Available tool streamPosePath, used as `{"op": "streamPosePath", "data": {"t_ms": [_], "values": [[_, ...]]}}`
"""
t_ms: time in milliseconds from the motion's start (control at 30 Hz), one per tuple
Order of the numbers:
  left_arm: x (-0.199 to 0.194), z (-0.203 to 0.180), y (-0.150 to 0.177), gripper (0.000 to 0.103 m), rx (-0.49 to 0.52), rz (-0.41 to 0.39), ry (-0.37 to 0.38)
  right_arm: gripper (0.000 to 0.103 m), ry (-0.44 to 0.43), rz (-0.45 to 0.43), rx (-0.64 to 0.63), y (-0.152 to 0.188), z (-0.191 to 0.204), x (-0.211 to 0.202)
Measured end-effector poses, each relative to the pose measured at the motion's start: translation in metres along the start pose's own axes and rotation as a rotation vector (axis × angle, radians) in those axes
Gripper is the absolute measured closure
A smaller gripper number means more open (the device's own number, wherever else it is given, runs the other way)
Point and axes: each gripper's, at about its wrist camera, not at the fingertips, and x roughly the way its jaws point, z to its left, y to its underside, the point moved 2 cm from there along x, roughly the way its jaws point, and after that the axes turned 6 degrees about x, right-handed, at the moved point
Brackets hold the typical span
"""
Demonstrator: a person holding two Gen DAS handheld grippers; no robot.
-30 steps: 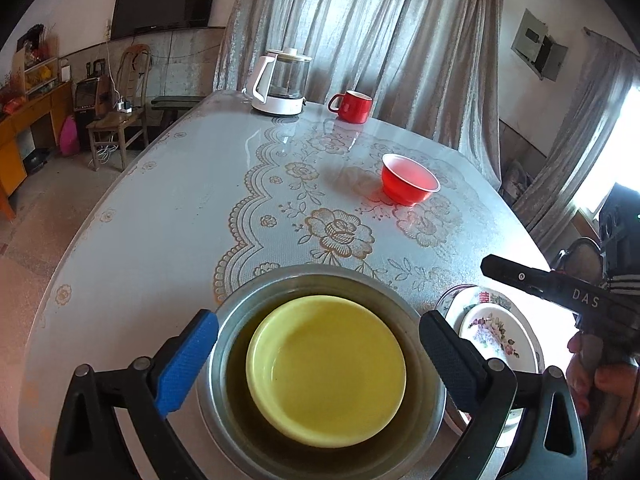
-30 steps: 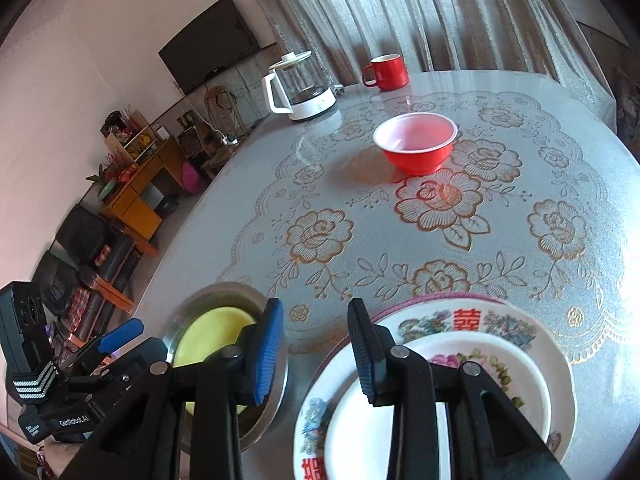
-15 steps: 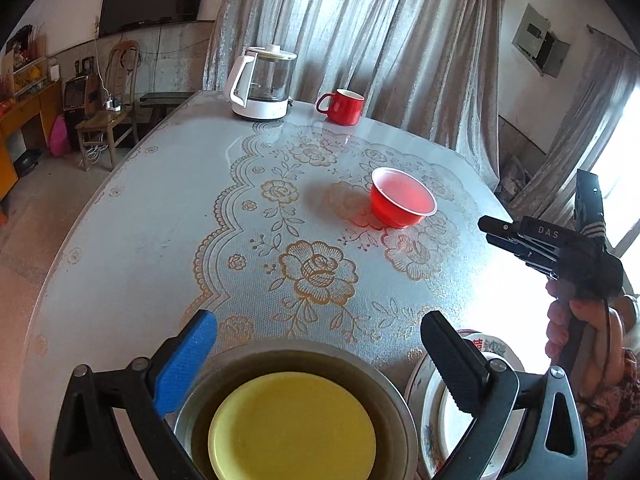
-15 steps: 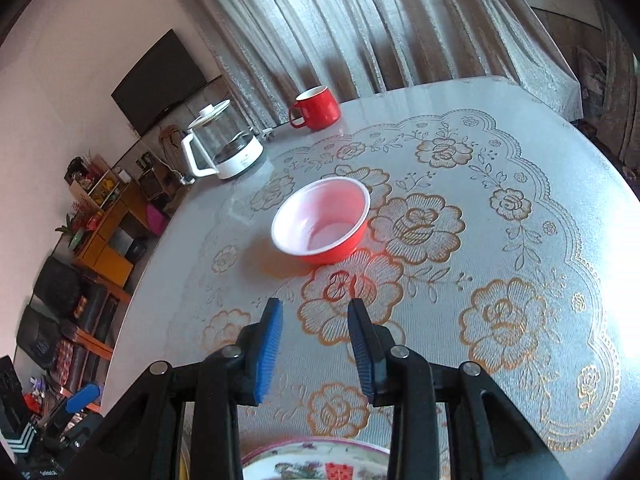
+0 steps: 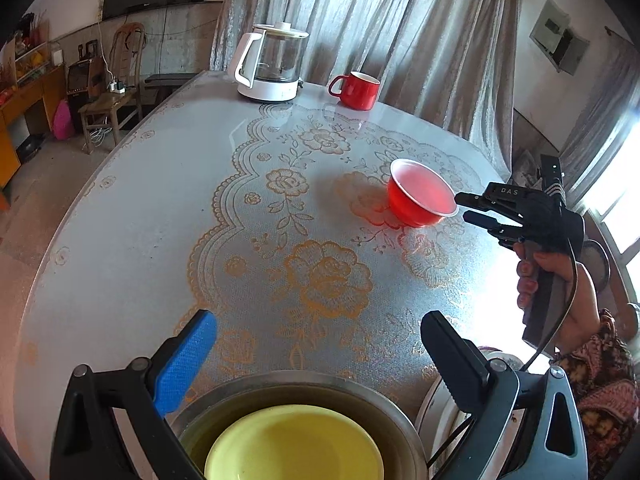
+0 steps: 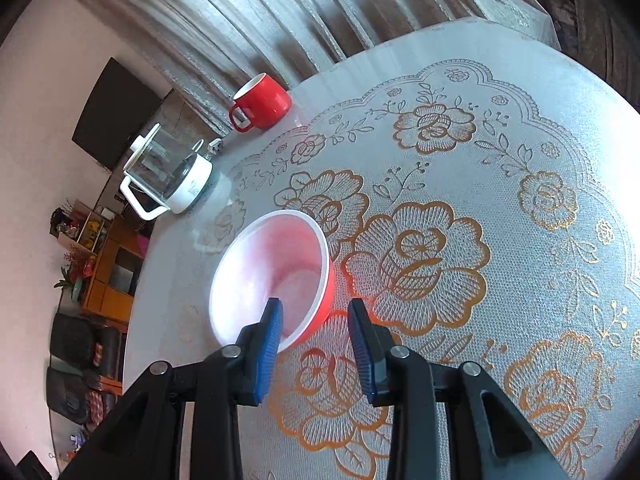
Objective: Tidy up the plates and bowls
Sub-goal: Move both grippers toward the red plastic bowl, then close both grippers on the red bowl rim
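A red bowl (image 5: 420, 196) with a pale inside stands on the lace-patterned table. My right gripper (image 6: 316, 316) is open with its jaws either side of the bowl's (image 6: 272, 276) near rim; one pad (image 6: 272, 344) is over the inside. It also shows in the left wrist view (image 5: 464, 206). My left gripper (image 5: 320, 344) is wide open and empty above a yellow plate (image 5: 292, 444) lying in a steel bowl (image 5: 404, 424). A floral plate stack (image 5: 430, 408) peeks out at its right.
A glass kettle (image 5: 272, 68) and a red mug (image 5: 356, 90) stand at the table's far edge. Curtains hang behind. A chair (image 5: 112, 92) and cabinets stand left of the table.
My right gripper has moved forward from above the floral plates to the red bowl's rim. My left gripper has drawn back and lifted, so the steel bowl sits lower in view.
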Motion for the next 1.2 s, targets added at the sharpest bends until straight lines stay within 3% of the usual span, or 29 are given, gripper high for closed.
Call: {"op": "streamPosePath", "data": {"t_ms": [133,200,400,833,933,1133,1200], "values": [[0.003,0.001,-0.003,0.0,0.003,0.006,-0.004,0.073,-0.001,0.022,-0.005,-0.003,0.002,0.017],[0.005,0.001,-0.004,0.001,0.003,0.009,-0.003,0.083,-0.006,0.033,-0.012,-0.002,0.003,0.025],[0.01,-0.003,-0.009,0.0,0.004,0.019,0.012,0.094,-0.045,0.044,-0.019,0.004,0.0,0.026],[0.057,-0.037,-0.048,0.003,0.06,0.101,0.02,0.094,-0.115,0.14,-0.106,0.049,0.007,-0.003],[0.076,-0.043,-0.056,0.014,0.04,0.14,0.046,0.094,-0.12,0.147,-0.11,0.055,0.006,-0.006],[0.109,-0.054,-0.062,0.023,0.057,0.183,0.026,0.094,-0.134,0.159,-0.116,0.06,0.003,-0.008],[0.119,-0.058,-0.063,0.041,0.08,0.201,0.018,0.094,-0.137,0.16,-0.124,0.061,0.003,-0.008]]}}
